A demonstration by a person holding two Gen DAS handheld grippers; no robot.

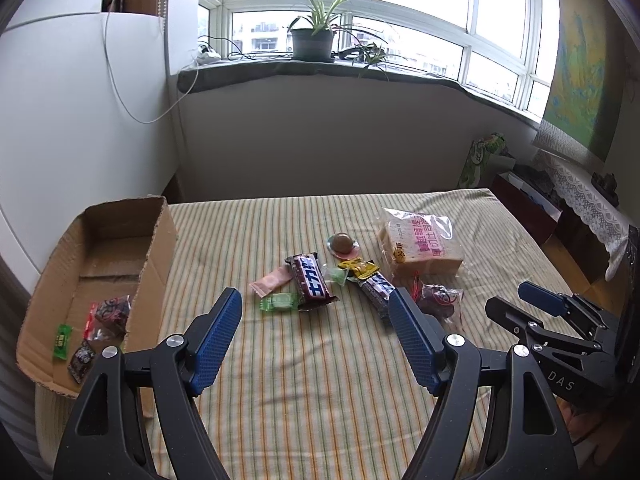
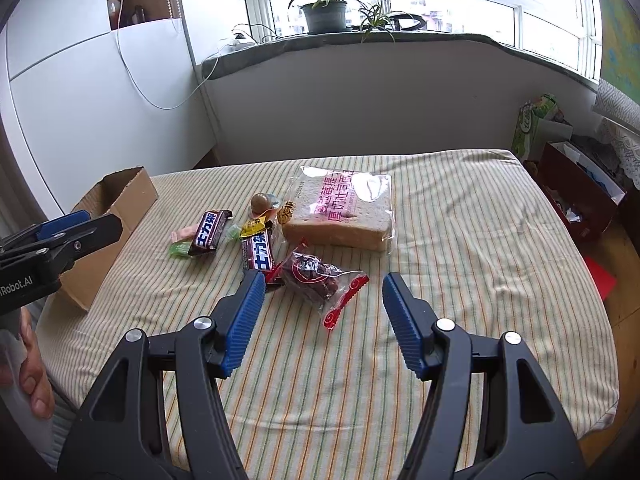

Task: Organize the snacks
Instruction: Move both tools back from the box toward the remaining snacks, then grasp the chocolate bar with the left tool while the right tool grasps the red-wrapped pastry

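Observation:
Snacks lie on a striped cloth: two dark chocolate bars (image 1: 311,281) (image 2: 259,249), a bagged bread loaf (image 1: 420,246) (image 2: 344,210), a red-wrapped dark snack (image 2: 316,274), a green candy (image 1: 279,302), a pink packet (image 1: 272,280), a yellow packet (image 1: 358,268) and a brown egg-shaped snack (image 1: 342,242). A cardboard box (image 1: 158,240) (image 2: 124,196) at the left holds a few small packets (image 1: 108,312). My left gripper (image 1: 316,312) is open and empty, above the cloth before the bars. My right gripper (image 2: 324,292) is open and empty, just short of the red-wrapped snack.
The cloth-covered table (image 2: 460,240) ends at a wall below a windowsill with a potted plant (image 1: 312,36). Bags and a red box (image 2: 576,192) stand on the floor at the right. The right gripper also shows in the left wrist view (image 1: 516,300).

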